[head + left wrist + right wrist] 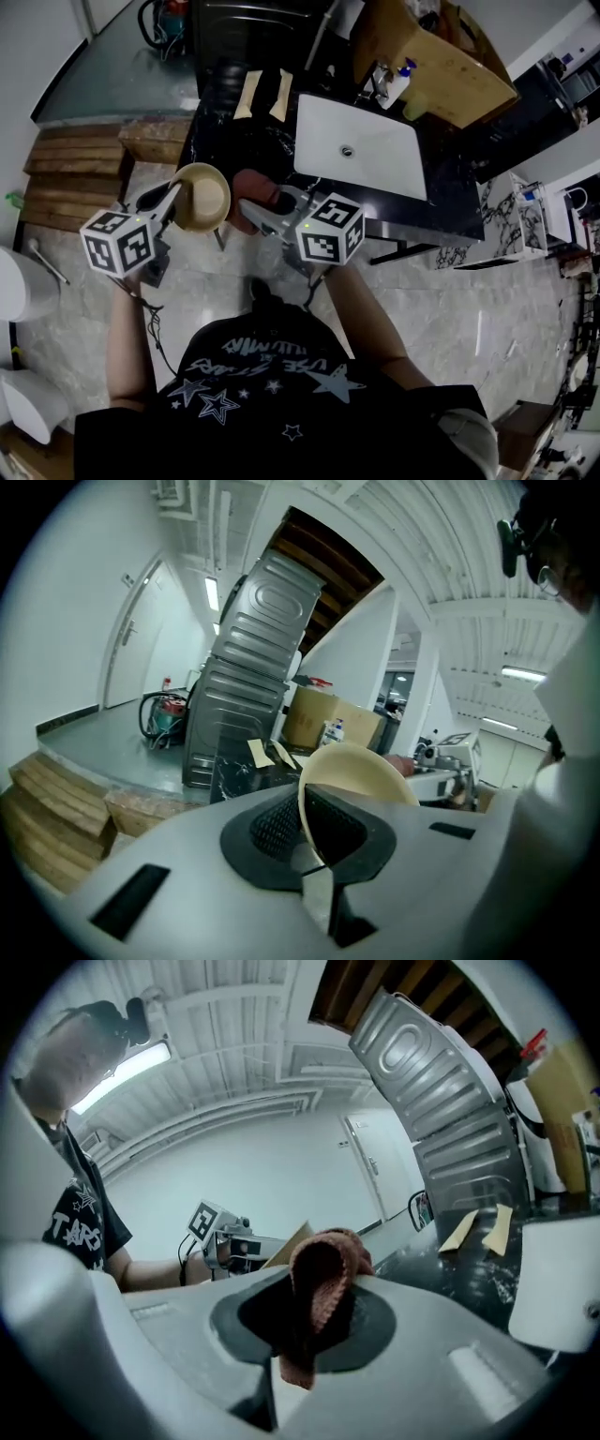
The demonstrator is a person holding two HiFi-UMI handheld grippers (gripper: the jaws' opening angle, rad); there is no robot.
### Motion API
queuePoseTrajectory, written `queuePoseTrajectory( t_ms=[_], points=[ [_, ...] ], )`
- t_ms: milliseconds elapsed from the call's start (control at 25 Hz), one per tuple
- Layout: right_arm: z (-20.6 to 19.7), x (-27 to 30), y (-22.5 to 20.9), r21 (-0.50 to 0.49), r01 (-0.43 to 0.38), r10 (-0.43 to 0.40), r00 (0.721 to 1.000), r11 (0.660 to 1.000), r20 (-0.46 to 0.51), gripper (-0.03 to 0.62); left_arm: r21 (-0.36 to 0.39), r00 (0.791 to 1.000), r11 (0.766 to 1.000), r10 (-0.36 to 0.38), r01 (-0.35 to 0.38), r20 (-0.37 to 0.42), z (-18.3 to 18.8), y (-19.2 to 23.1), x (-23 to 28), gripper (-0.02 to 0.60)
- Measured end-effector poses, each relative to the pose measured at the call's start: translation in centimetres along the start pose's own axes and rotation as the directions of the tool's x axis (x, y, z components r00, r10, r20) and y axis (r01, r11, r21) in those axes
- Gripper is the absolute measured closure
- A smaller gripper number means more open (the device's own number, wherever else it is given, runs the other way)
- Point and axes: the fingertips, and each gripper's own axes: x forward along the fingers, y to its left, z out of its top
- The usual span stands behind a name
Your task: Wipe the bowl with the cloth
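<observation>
A tan bowl [202,196] is held up in the air, tilted on its side, with my left gripper [176,199] shut on its rim. In the left gripper view the cream rim of the bowl [361,766] stands pinched between the dark pads. My right gripper [265,212] is shut on a reddish-brown cloth [257,193], held just right of the bowl. In the right gripper view the cloth [322,1283] bunches up between the jaws, and the bowl's edge [287,1244] shows behind it.
Beyond the grippers a black marble counter [441,202] carries a white rectangular sink [356,146] and two pale strips [263,95]. A cardboard box [431,56] sits at the back, wooden steps [80,164] lie on the left. White fixtures [23,286] stand at the left edge.
</observation>
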Motion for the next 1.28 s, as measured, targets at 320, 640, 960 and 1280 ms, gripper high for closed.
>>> queuePoseTrajectory(
  t_ms=[320,640,960,1280],
  points=[
    [2.9,1.1,2.4,-0.19,-0.226,0.231,0.973,0.956,0.006,0.548,0.063,0.955,0.954,-0.287,0.292,-0.075,0.4,-4.1,-2.0,0.563],
    [3.4,2.3,5.3,-0.202,-0.447,0.461,0.887,0.871,0.026,0.548,0.019,0.832,0.836,-0.547,0.548,0.092,3.8,-8.6,-4.1,0.563],
    [2.2,3.8,6.5,-0.178,-0.503,0.515,0.857,0.845,0.02,0.548,-0.037,0.85,0.871,-0.469,0.491,0.239,7.2,-7.6,-1.9,0.563],
    [0.2,2.5,4.9,-0.123,-0.496,0.499,0.867,0.859,-0.007,0.548,-0.091,0.931,0.948,-0.275,0.304,0.24,7.1,-4.6,1.7,0.563]
  ],
)
